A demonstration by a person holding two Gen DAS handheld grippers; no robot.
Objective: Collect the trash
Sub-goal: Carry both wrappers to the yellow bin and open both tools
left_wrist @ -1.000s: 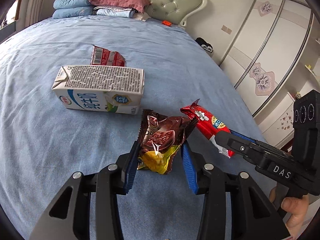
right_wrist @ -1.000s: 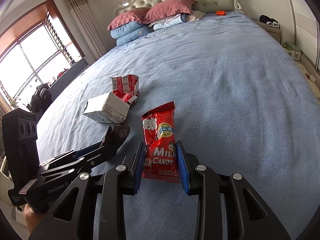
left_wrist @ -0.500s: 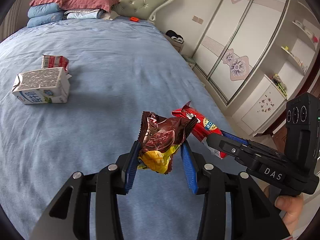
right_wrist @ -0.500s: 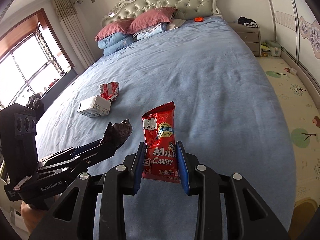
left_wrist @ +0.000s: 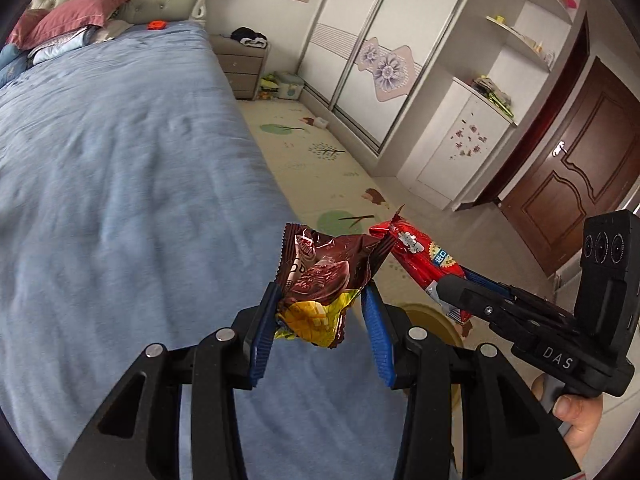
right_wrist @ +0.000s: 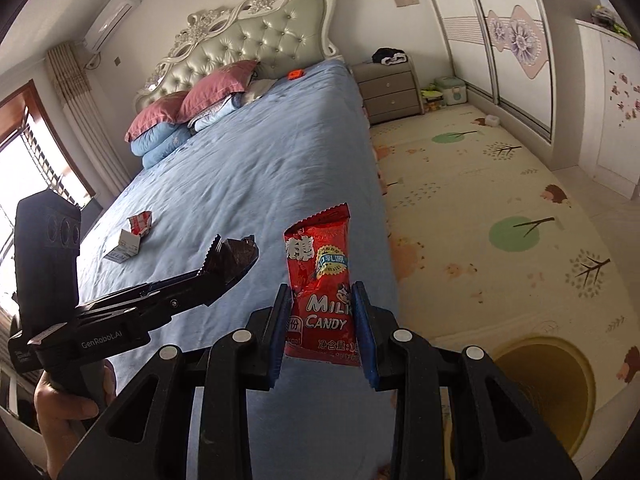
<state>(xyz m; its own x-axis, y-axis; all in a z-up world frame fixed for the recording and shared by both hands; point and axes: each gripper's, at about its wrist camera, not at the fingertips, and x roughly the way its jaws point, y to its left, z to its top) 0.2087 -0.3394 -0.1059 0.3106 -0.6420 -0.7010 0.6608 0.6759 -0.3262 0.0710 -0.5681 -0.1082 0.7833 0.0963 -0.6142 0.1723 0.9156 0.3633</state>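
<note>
Brown wrapper [left_wrist: 320, 280] clamped in left tool [left_wrist: 320, 312], red candy wrapper [right_wrist: 320, 280] clamped in right tool [right_wrist: 322, 316], above bed edge [right_wrist: 384, 240]

2 grippers held side by side, both clamped

Left gripper [left_wrist: 320, 312] pinches a brown wrapper [left_wrist: 324, 276] between its blue pads; the right gripper [right_wrist: 322, 320] – just to its right – grips a red candy packet [right_wrist: 322, 280] upright, each handle held in a bare hand.

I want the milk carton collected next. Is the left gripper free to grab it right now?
Probably not: the left gripper is shut on the brown wrapper at the bed's edge, and the milk carton lies well off across the bed.
</note>
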